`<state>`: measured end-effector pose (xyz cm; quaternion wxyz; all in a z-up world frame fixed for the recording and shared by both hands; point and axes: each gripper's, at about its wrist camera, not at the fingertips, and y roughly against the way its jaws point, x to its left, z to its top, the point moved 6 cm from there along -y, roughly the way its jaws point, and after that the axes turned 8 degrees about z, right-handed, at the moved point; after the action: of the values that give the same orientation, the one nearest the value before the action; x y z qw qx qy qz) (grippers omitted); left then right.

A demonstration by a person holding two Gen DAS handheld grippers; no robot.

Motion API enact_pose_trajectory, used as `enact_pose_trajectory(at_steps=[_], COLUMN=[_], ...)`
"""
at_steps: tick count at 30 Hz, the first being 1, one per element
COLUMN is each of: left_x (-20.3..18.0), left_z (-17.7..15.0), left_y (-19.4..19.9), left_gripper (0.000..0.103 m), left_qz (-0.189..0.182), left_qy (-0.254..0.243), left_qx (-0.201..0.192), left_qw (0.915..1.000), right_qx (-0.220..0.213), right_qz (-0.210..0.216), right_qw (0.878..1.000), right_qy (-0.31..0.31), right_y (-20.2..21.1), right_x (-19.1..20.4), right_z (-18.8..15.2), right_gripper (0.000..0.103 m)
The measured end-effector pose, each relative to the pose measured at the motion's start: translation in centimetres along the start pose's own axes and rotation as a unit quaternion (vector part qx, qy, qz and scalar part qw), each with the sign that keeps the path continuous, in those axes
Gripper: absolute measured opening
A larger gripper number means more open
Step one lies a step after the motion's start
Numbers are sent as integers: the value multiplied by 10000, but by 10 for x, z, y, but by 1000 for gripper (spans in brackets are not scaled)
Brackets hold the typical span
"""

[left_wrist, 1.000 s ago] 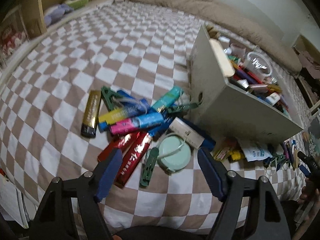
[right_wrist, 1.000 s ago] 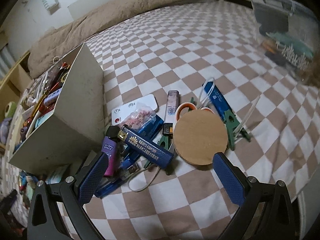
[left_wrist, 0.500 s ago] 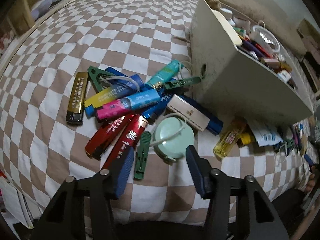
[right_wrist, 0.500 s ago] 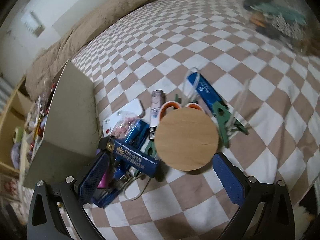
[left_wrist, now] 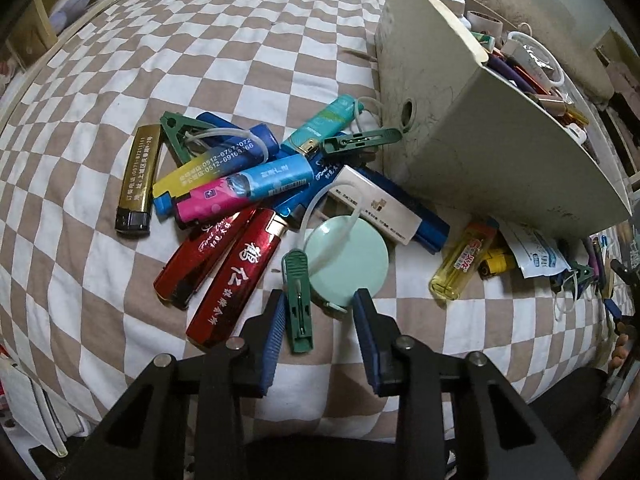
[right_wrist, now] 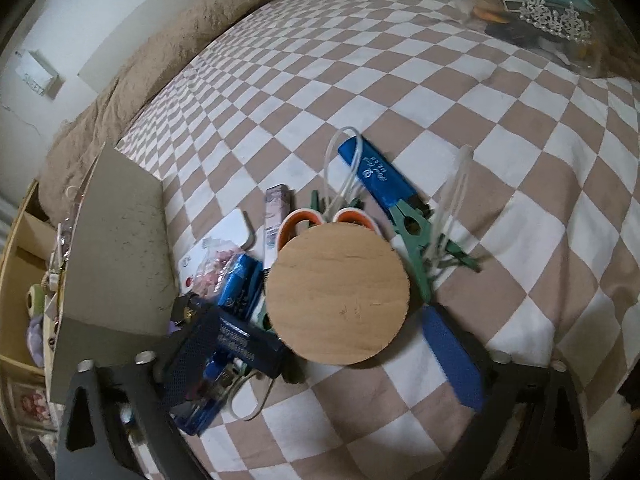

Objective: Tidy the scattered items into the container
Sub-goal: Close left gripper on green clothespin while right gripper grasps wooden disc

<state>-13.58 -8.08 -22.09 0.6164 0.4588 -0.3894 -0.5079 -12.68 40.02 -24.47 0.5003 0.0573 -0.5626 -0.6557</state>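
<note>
In the left wrist view a pile of lighters [left_wrist: 236, 280] lies on the checked bedsheet beside the off-white container [left_wrist: 480, 152], which holds several small things. My left gripper [left_wrist: 318, 300] points down at the pile and its jaws are closing. A green clothespin [left_wrist: 298, 308] and the rim of a mint round disc [left_wrist: 346, 262] lie between them, and the right pad [left_wrist: 366, 332] stands clear. In the right wrist view my right gripper [right_wrist: 314, 320] straddles a round wooden disc [right_wrist: 338, 296]. Its jaws are closing and the pads [right_wrist: 448, 356] stay apart from the disc. The container [right_wrist: 116, 248] stands to the left.
Around the wooden disc lie a blue lighter [right_wrist: 376, 176], a green clip [right_wrist: 412, 240], orange scissor handles [right_wrist: 296, 220] and a dark blue box [right_wrist: 248, 340]. A yellow lighter [left_wrist: 464, 260] lies by the container. A brown blanket [right_wrist: 192, 40] runs along the far side.
The left jaws have narrowed and dropped onto the pile, so the green clothespin now lies between them. The right gripper has come closer over the wooden disc and its jaws have narrowed slightly.
</note>
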Motion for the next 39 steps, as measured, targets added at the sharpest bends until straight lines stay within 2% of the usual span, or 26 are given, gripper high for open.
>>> enact_pose_trajectory(at_steps=[3,5,12,27,39], left_x=[-1,0,8,12,15], left_z=[5,4,3,2,4], left_y=[-5,-5,-4,5,15], left_gripper=[34,33,20,12,11], left_qz=[-19,-61,-351,-409,-495], left_qy=[27,62,329,594,717], left_qx=[-3,0,38,-142,-467], left_qw=[10000,10000,9988,9973,9951], right_qx=[-2,-15,-69,-133,-306], right_qz=[-123,-220,4,230,347], right_qw=[9999,9997,10000,9996,9986], right_qy=[12,72,-3,51,247], right_y=[0,0,4,7,15], right_x=[-3,-4,-4,6,15], right_z=[0,-1,-2,-7,-8], right_gripper=[82,69,69,69,69])
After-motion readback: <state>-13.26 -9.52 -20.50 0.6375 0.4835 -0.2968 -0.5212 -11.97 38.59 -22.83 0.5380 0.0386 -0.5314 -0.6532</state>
